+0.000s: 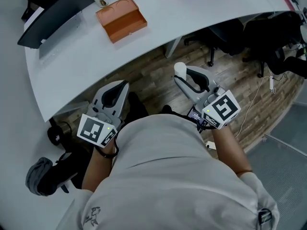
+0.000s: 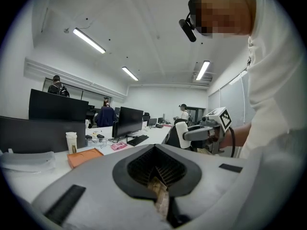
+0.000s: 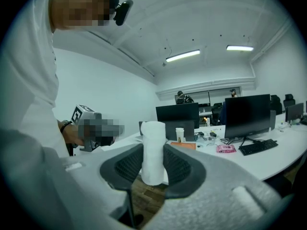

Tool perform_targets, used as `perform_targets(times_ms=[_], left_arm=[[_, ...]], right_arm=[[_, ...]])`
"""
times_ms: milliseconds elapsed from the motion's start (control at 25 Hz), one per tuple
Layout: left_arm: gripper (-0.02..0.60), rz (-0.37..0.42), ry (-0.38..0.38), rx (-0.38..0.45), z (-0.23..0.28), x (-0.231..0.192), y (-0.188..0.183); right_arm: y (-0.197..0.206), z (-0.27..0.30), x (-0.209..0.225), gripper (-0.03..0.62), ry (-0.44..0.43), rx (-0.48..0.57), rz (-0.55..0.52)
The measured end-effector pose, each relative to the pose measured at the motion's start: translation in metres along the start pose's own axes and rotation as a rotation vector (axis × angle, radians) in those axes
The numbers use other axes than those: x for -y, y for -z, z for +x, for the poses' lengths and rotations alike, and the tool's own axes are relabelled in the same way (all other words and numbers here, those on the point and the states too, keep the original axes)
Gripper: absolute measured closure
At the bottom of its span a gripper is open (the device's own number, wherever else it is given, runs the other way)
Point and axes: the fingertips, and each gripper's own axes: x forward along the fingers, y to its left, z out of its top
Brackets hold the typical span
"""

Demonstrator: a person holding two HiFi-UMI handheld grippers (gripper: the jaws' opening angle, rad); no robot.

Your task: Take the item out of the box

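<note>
Right hand-held gripper [image 3: 152,152] on white roll [image 3: 153,135]

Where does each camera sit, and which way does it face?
Head view: on the person's head, facing steeply down at desk and floor; shows shirt, forearms, left tool, right tool.
Left gripper view: rides the left tool, faces across the office; shows its shut jaws, the person's side.
Right gripper view: rides the right tool, faces the desks; shows its jaws clamping a white roll.
Shared: all show the orange box.
</note>
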Motion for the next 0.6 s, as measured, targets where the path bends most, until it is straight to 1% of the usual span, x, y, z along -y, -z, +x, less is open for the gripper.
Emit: perform_targets(times_ms=[200,360,600], left_arm=[[0.583,-0.002,-0.041,0.002,-0.003,0.051,0.014],[0.583,-0.008,-0.090,0.007,-0.009,0.085,0.024],[0.583,-0.012,-0.136,0.010,-0.020,0.123,0.026]], right_arm=[[0.019,-0.045,-0.008,0.467,-0.040,0.004,-0.003],[0.034,-0.074,-0.013,0.467,-0.083,-0.002,-0.011],[0.035,-0.103,-0.028,0.467,-0.140,0.006,-0.023]])
